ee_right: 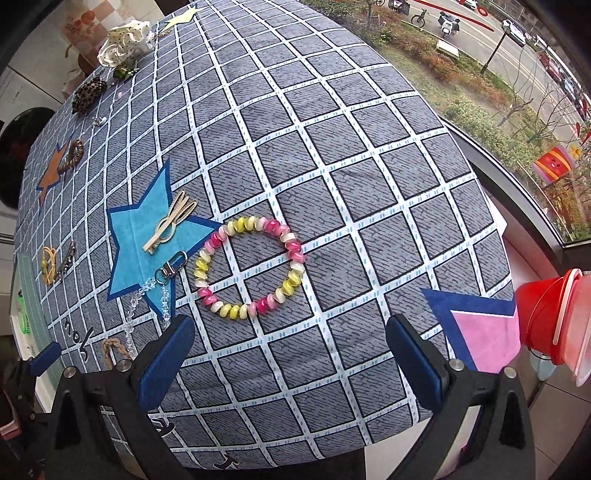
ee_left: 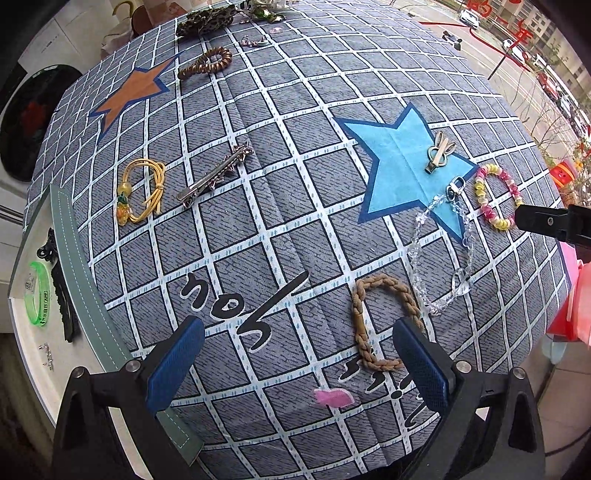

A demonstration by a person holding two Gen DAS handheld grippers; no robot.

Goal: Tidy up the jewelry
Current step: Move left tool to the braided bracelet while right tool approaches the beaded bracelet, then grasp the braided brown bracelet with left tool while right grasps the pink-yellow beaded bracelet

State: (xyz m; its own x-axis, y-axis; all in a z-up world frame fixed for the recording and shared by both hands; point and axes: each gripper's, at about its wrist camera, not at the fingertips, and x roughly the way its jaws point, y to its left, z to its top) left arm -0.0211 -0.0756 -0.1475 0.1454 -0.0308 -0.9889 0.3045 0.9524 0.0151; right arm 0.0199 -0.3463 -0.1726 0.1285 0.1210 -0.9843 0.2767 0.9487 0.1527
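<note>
Jewelry is lying scattered over the checked cloth (ee_left: pixel 280 206), and little sorting is showing as done. On hand: a braided band (ee_left: pixel 380 319) lying just ahead of the left gripper (ee_left: pixel 299 365), touching its right finger in that view; a clear bead chain (ee_left: pixel 439 254) beside it, its clasp resting on the blue star (ee_left: pixel 399 166); a rabbit clip (ee_left: pixel 439 151) sitting on that star; a pink-and-yellow coil (ee_right: pixel 251 267) lying just off the star's tip, in front of the right gripper (ee_right: pixel 291 354); a yellow cord bracelet (ee_left: pixel 142 190) and a silver clip (ee_left: pixel 216 173) near the left edge; a brown coil (ee_left: pixel 205 62) by the orange star (ee_left: pixel 133 92); a leopard scrunchie (ee_left: pixel 205 16) and smaller bits at the far end. A green band (ee_left: pixel 37 291) and a black clip (ee_left: pixel 62 295) are lying off the cloth on the white ledge (ee_left: pixel 33 354), possibly already set aside. Both grippers are hovering with jaws spread wide, holding nothing. Judging by this, most of the sorting is remaining, with the coil and braided band seeming the nearest candidates.
</note>
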